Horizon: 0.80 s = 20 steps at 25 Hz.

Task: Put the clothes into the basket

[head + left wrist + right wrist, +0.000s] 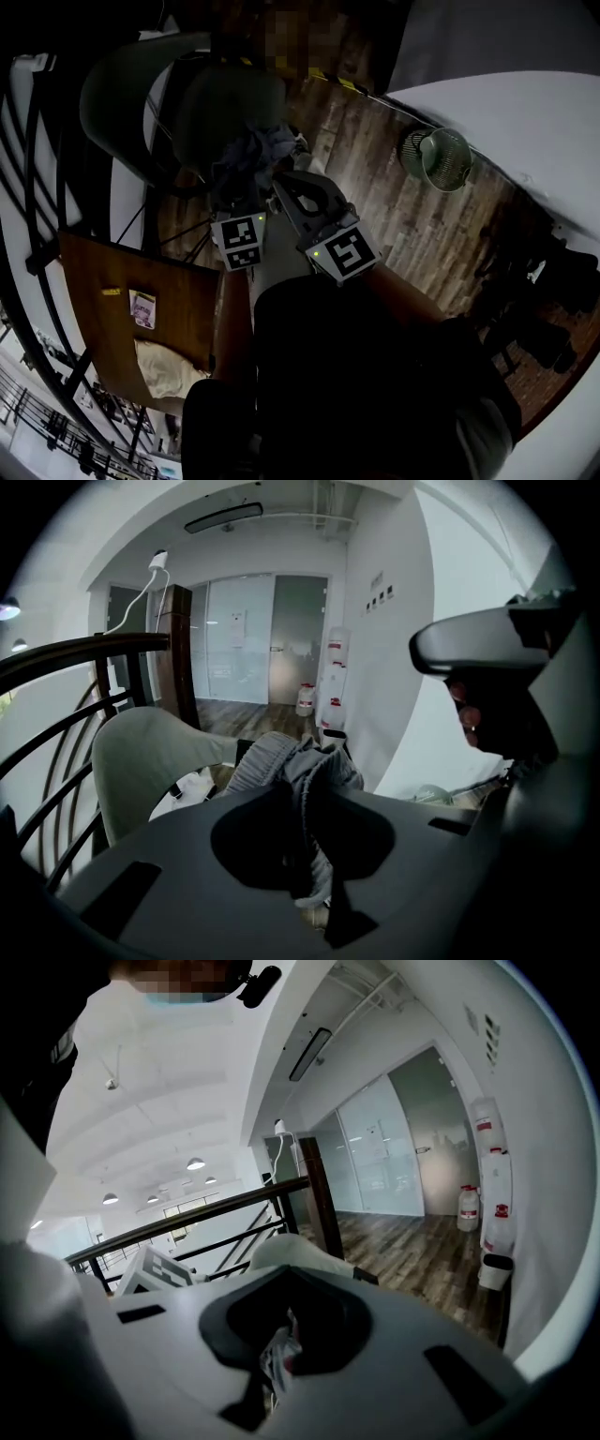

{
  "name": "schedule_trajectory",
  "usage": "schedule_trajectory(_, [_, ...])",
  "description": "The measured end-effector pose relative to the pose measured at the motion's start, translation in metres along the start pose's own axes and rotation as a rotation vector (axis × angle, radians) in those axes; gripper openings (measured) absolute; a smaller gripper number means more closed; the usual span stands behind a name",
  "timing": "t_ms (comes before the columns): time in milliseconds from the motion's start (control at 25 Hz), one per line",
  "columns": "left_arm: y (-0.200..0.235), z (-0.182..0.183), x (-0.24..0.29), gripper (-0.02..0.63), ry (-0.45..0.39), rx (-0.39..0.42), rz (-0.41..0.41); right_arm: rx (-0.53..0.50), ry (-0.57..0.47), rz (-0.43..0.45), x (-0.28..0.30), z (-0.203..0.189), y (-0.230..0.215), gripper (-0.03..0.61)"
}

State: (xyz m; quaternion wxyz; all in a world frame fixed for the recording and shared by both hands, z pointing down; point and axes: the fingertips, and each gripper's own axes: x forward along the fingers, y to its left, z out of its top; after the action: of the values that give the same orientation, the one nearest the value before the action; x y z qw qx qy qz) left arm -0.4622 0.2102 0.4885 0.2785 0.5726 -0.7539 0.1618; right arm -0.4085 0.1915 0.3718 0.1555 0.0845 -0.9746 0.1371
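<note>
A bunched grey garment point(255, 152) hangs in the air in front of me, above a pale green chair point(122, 98). My left gripper point(236, 199) is shut on it; in the left gripper view its ribbed grey folds point(298, 766) rise out of the closed jaws of that gripper point(305, 847). My right gripper point(298, 192) is right beside the left one, and in the right gripper view this gripper point(279, 1349) pinches a thin strip of light cloth point(277, 1354). I see no basket in any view.
A wooden table point(112, 323) with a pale cloth point(164, 370) and a small card stands at lower left. A dark curved railing point(66, 658) runs behind the chair point(150, 761). A small fan point(441, 157) sits on the plank floor point(375, 169) by a white wall.
</note>
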Motion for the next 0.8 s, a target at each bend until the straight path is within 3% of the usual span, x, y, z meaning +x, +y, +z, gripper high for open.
schedule_trajectory(520, [-0.070, 0.054, -0.081, 0.054, -0.025, 0.078, -0.174, -0.010, -0.094, -0.080, -0.078, 0.079, 0.026, 0.009])
schedule_trajectory(800, [-0.120, 0.069, -0.088, 0.054, -0.023, 0.194, -0.287, 0.005, -0.098, -0.162, -0.125, 0.078, 0.011, 0.010])
